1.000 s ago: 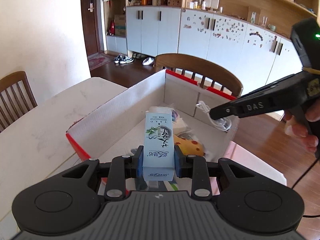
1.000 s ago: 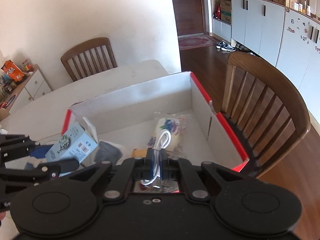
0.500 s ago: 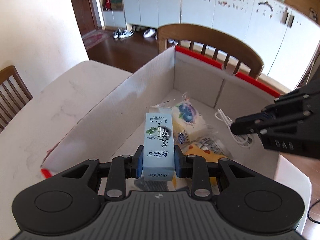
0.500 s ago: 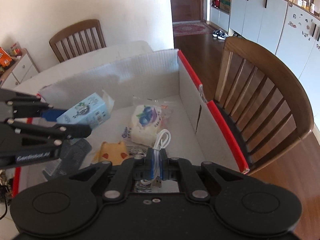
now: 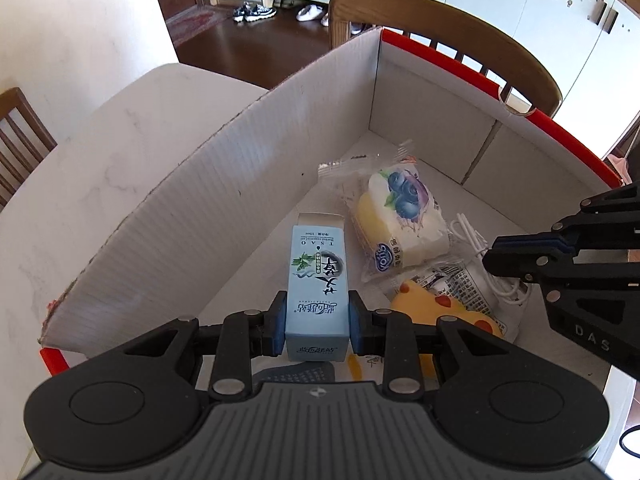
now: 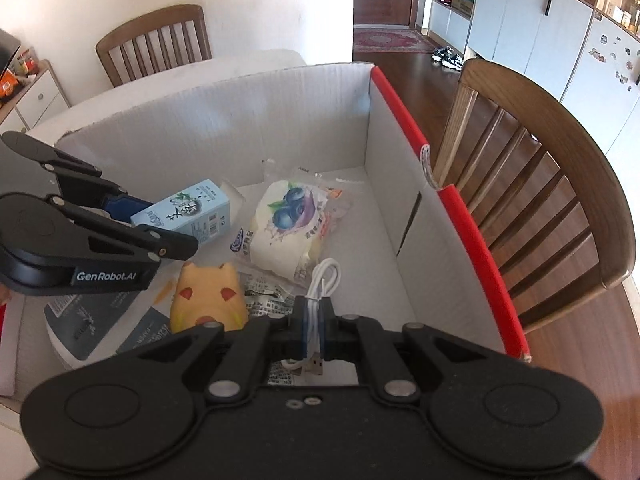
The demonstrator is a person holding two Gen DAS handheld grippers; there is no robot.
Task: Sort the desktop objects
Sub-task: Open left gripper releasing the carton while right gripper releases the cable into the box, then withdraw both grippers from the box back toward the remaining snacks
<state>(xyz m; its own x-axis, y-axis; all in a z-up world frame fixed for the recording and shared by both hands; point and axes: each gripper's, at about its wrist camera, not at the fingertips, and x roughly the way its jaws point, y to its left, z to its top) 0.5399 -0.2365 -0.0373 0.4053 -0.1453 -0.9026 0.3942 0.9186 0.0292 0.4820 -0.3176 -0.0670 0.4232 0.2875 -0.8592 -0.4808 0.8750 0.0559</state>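
Both loads now hang lower inside the red-edged white cardboard box (image 5: 248,184): left gripper (image 5: 316,326) clamped on the pale blue carton (image 5: 316,280), right gripper (image 6: 314,330) on the coiled white cable (image 6: 322,280), release seems near

Both tools are showing matte black plastic bodies — each with two round recessed discs at the rear and silver screw heads dotting the linkage arms. The left gripper (image 5: 316,322) is wearing blue pads on its fingers (image 5: 280,330) and a ribbed grey panel behind; its side is carrying white "GenRobot.AI" lettering. The right gripper (image 6: 314,330) is also showing blue pads — and "DAS" is standing out in raised letters on its flank.
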